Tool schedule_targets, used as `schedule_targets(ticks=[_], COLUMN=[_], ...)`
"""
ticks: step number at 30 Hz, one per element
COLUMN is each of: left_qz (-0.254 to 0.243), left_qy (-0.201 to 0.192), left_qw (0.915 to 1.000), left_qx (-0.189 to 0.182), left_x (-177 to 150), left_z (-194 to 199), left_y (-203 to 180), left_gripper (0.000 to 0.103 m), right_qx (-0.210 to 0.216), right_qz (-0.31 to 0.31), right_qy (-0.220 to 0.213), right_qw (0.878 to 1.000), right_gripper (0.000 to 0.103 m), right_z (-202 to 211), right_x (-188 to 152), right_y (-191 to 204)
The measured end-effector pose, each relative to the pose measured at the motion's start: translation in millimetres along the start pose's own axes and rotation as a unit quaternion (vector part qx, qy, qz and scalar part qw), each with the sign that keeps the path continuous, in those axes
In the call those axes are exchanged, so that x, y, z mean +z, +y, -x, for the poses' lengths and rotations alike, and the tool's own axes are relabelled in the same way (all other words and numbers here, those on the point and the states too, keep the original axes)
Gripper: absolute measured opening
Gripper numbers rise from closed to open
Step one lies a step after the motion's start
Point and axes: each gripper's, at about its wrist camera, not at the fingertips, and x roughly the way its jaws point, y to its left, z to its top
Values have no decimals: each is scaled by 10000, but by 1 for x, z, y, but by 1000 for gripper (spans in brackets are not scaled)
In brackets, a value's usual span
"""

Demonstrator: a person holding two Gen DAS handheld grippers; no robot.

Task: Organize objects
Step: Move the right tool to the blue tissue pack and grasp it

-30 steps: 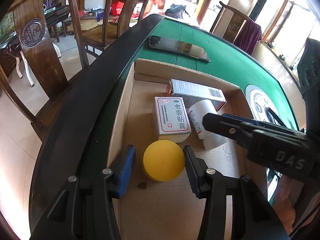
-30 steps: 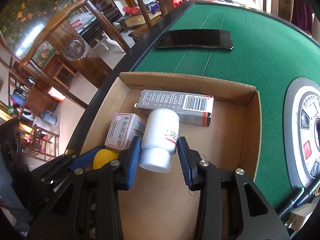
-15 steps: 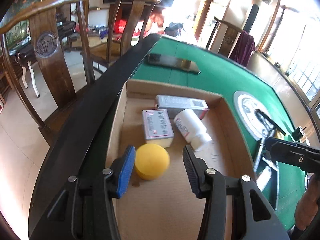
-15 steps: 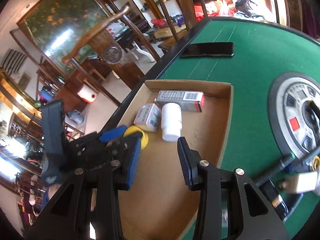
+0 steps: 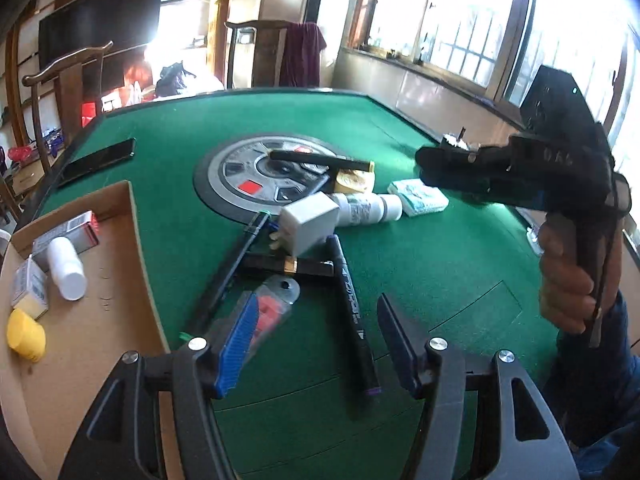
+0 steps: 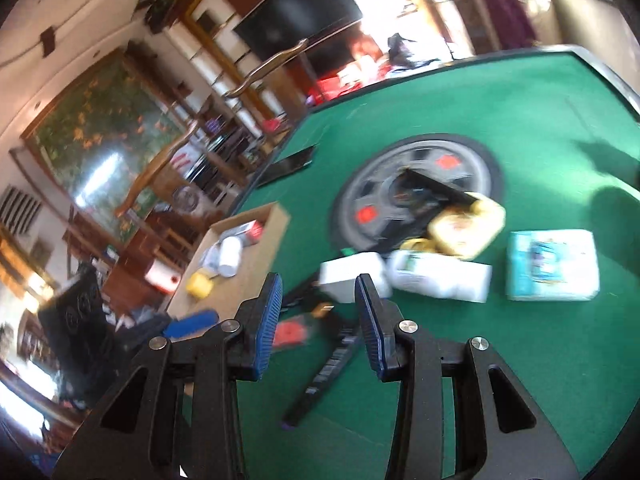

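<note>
Here my left gripper (image 5: 316,340) is opening, empty, over the black marker (image 5: 352,308) beside the cardboard box (image 5: 132,216), while my right gripper (image 6: 318,320) hangs parted, gripping nothing, right of that box.

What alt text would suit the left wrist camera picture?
The open, empty left gripper, its jaws opening, hangs over a black marker among clutter on a green table. A cardboard box at left holds a yellow ball and white bottle.
</note>
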Motion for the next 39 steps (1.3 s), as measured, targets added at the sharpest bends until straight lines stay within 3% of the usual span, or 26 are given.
schedule_targets(ticks=[3,6,8,11,13,18,22,25,28,32,35,37,39], left_qz=[-29,9,-103,-157,-360,-412,-394,-427,-376,-392,-426,-443,-455], left_qy=[332,595,552,771,843,731,686,665,646,628,630,633,639], left_qw=[9993,9980,9981,9969,9957,9964,9968,9968,9972,9972,9970,9969,9969], left_qx=[152,198,234,26,122,139,122,140,97,121,121,110,104], left_x=[1,-1,-3,-4,-6,-10,-13,-14,-13,-14,-14,-14,-14], left_z=[-27,-46,-51,-62,-71,-67,-64,-63,-62,-62,-62,-63,-64], left_y=[-13,-18,-28,-39,-51,-53,-51,-51,-49,-50,-51,-52,-52], left_gripper=[62,62,62,62,62,62,62,62,62,64,66,68,69], right_qx=[-22,-484,-646,-932,-1353,-2174,-2347,-1935,-1942,-1234,-836,-914,-1288], right_qz=[-429,-721,-827,-1095,-1206,-920,-611,-684,-650,-970,-881,-547,-358], right_qy=[-195,-488,-553,-650,-667,-528,-322,60,299,718,867,865,824], right_qw=[9989,9950,9929,9875,9812,9703,9696,9787,9783,9850,9888,9905,9876], right_gripper=[38,38,38,38,37,37,37,37,37,37,37,37,37], right_z=[20,36,45,53,54,26,-2,-16,-12,3,6,5,3], right_x=[6,12,17,21,24,41,60,61,57,35,23,22,20], right_y=[-34,-55,-67,-86,-100,-115,-131,-143,-138,-131,-114,-100,-95])
